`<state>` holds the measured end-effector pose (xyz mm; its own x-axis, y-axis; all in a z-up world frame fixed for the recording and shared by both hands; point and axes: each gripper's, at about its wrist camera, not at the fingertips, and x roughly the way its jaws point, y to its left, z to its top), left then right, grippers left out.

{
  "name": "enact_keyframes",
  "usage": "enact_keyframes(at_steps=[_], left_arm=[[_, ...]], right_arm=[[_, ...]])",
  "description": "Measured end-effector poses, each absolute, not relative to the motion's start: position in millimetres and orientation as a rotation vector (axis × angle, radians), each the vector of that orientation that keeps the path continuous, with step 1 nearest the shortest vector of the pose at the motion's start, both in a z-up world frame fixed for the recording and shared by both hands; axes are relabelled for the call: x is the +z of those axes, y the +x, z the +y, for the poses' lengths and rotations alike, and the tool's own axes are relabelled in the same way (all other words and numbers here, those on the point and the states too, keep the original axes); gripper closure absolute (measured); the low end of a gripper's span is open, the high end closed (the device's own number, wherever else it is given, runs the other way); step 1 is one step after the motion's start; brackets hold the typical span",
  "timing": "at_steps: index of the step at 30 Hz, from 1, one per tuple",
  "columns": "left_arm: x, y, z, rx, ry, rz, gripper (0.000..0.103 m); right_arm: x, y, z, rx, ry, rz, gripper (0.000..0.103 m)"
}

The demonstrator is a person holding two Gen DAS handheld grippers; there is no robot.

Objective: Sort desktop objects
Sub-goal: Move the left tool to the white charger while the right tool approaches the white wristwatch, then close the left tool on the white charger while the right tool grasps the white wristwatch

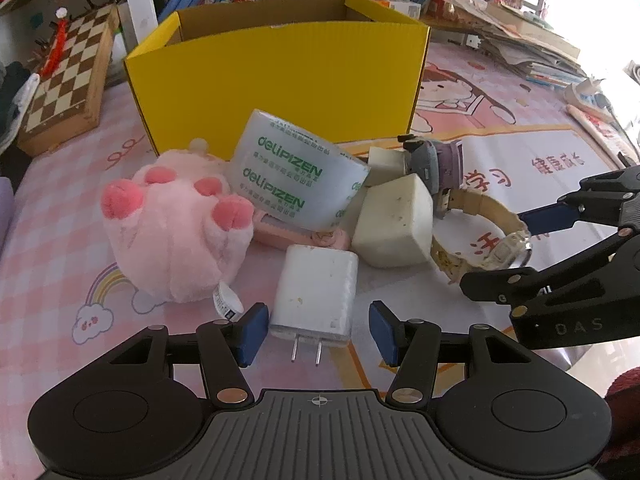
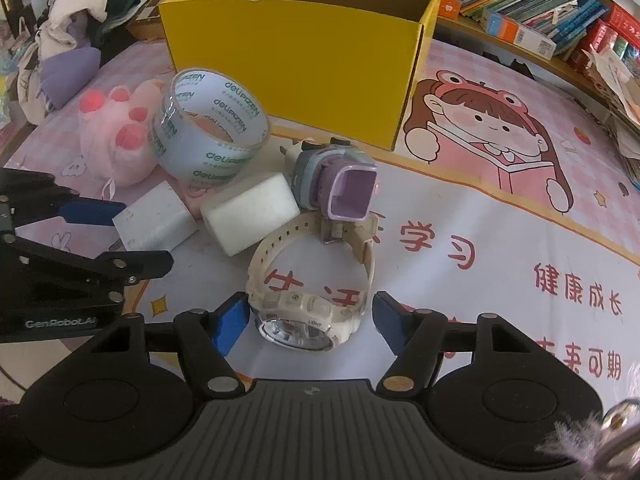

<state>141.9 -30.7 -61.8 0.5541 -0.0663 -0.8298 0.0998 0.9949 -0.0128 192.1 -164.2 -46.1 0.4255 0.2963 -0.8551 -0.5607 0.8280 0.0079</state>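
Worktop (image 2: 500, 240) w/ pink cartoon mat, cluttered. Nearest: left gripper (image 1: 318, 334) part open around white charger (image 1: 316, 296), pads just clear of its sides; right gripper (image 2: 306, 330) part open around cream watch (image 2: 308, 300), left pad at the case, right pad apart. Beyond: white block (image 2: 250, 214), purple-grey gadget (image 2: 336, 184), tape roll (image 2: 208, 140) leaning on pink plush paw (image 1: 172, 232). Behind these, yellow box (image 1: 280, 88), open top, near the pile. Free mat to the right of the watch. Far edge: chessboard (image 1: 68, 80) left, book rows (image 2: 532, 4) and paper stacks at the back.
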Motion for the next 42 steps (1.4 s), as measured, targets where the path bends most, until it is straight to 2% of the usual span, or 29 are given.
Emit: enact_keyframes(at_steps=[13,14,15,17,42], left_arm=[[-69,150,-33,-0.113,0.076,0.982,0.048],[-69,150,-33,-0.115,0.076,0.981,0.05],[-68,150,-32,-0.116,0.076,0.979,0.058],[-67,151,-31,-0.119,0.065,0.981,0.06],[-22,119,-14,-0.181,-0.015,0.832,0.061]], right_arm=[[-55,202,-161,0.55,-0.291,1.029,0.039],[-54,202,-161,0.55,-0.289,1.029,0.039],[-54,201,-161,0.549,-0.288,1.028,0.04],[-54,201,-162,0.546,-0.284,1.027,0.042],[-13,158,-170,0.474,-0.211,0.876,0.043]])
